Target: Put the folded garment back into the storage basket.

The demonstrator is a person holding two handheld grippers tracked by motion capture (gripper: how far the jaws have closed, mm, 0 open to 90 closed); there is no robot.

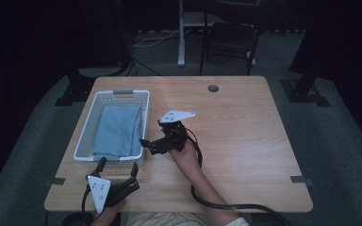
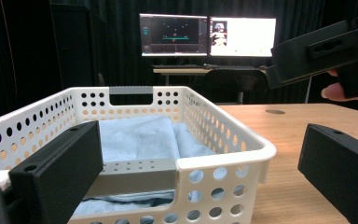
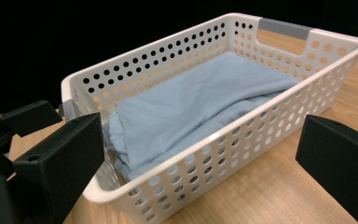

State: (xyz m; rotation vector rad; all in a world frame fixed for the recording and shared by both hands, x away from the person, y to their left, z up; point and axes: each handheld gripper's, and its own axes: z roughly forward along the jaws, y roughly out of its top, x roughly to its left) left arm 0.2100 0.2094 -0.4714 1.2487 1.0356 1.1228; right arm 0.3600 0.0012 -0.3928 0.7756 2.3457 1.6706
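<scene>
At the lower left of the high view, the left gripper (image 1: pixel 119 173) sits at the near short end of the basket (image 1: pixel 85 133), jaws spread and empty. The right gripper (image 1: pixel 147 142), also spread and empty, is nearer the cloth (image 1: pixel 118 129). The cloth lies inside the basket, its long axis running away toward the far handle.
</scene>
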